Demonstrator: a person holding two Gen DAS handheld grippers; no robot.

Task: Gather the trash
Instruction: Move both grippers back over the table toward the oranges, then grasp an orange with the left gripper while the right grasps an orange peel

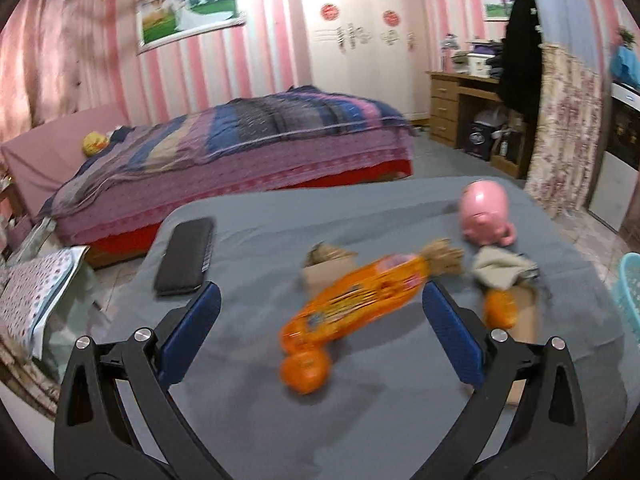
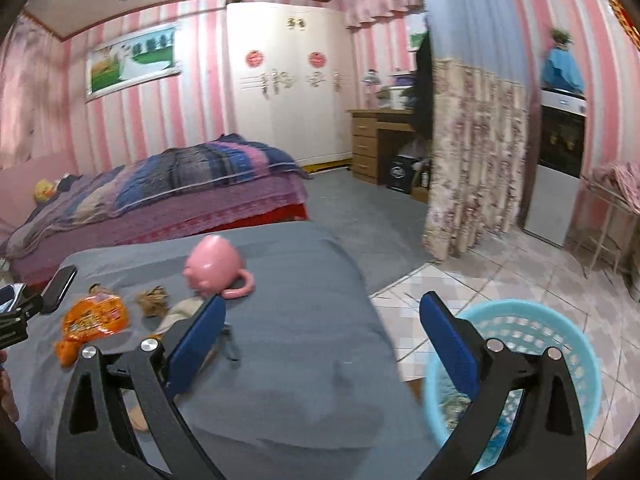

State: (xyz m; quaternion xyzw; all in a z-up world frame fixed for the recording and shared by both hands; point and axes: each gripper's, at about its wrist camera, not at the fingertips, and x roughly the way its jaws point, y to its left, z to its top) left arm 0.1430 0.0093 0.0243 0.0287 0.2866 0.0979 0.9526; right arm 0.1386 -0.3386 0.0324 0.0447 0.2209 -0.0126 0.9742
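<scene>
An orange snack wrapper [image 1: 356, 300] lies on the grey-clothed table [image 1: 360, 420], with an orange ball-like piece [image 1: 306, 372] at its near end. My left gripper [image 1: 322, 292] is open, its blue pads either side of the wrapper and apart from it. Brown paper scraps [image 1: 444, 260], a beige crumpled piece [image 1: 500, 268] and another orange piece [image 1: 500, 308] lie to the right. My right gripper [image 2: 323, 302] is open and empty over the table's right edge. A light blue basket [image 2: 520, 320] stands on the floor behind its right finger, with some trash [image 2: 452, 404] inside.
A pink pig-shaped mug [image 1: 486, 212] and a black flat case [image 1: 186, 258] also sit on the table. A bed [image 1: 240, 148] is behind the table, and a floral curtain [image 2: 472, 152] and a tiled floor [image 2: 500, 264] are to the right.
</scene>
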